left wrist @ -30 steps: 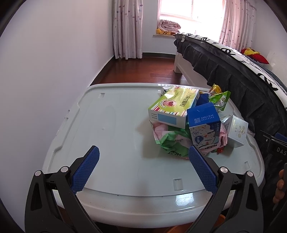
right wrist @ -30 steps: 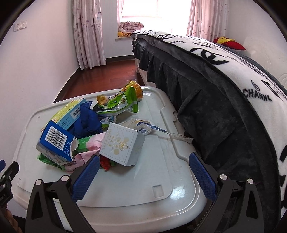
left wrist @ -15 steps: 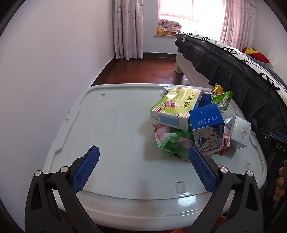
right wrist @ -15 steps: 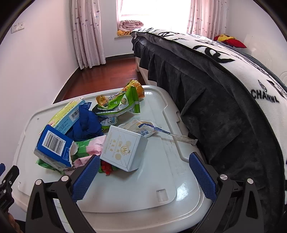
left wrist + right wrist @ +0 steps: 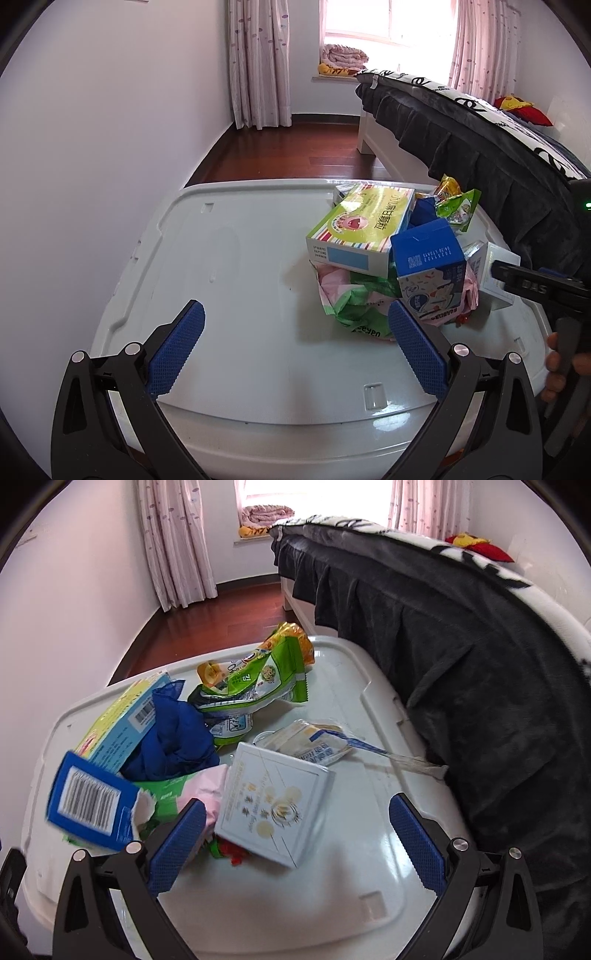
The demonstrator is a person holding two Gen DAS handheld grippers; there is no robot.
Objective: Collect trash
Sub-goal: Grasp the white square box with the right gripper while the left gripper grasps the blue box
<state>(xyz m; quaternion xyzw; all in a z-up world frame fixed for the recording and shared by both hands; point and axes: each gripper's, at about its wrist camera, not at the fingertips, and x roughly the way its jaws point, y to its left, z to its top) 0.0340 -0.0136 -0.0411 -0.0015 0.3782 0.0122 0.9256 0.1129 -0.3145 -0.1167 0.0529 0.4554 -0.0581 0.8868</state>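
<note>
I am holding both tongs over the white plastic lid (image 5: 236,258) beside the bed with the dark blanket (image 5: 480,672). My left gripper (image 5: 295,347) is hanging with its blue pads spread wide apart, gripping nothing. The trash heap is lying ahead and to the right of it: the right pad is sitting just in front of the pink-and-green wrapper (image 5: 354,299), and the rest of the gap is facing bare lid. The yellow-green striped carton (image 5: 364,229) is resting tilted on top of the heap, and the blue milk carton (image 5: 428,273) is leaning against it on the near right.

My right gripper (image 5: 295,838) is also standing wide apart and empty. The white box with gold print (image 5: 273,805) is lying tilted just ahead, between the pads and nearer the left one. The left pad is overlapping the pink wrapper and a red scrap (image 5: 231,851). Left of that, the blue milk carton (image 5: 88,805) is showing its barcode face. Behind the white box, a crumpled blue bag (image 5: 173,734), a green snack packet (image 5: 258,679) and a flat torn sachet (image 5: 314,742) are lying farther off. In the left view, my right hand (image 5: 561,365) is gripping the other tong's handle at the lid's right edge.
</note>
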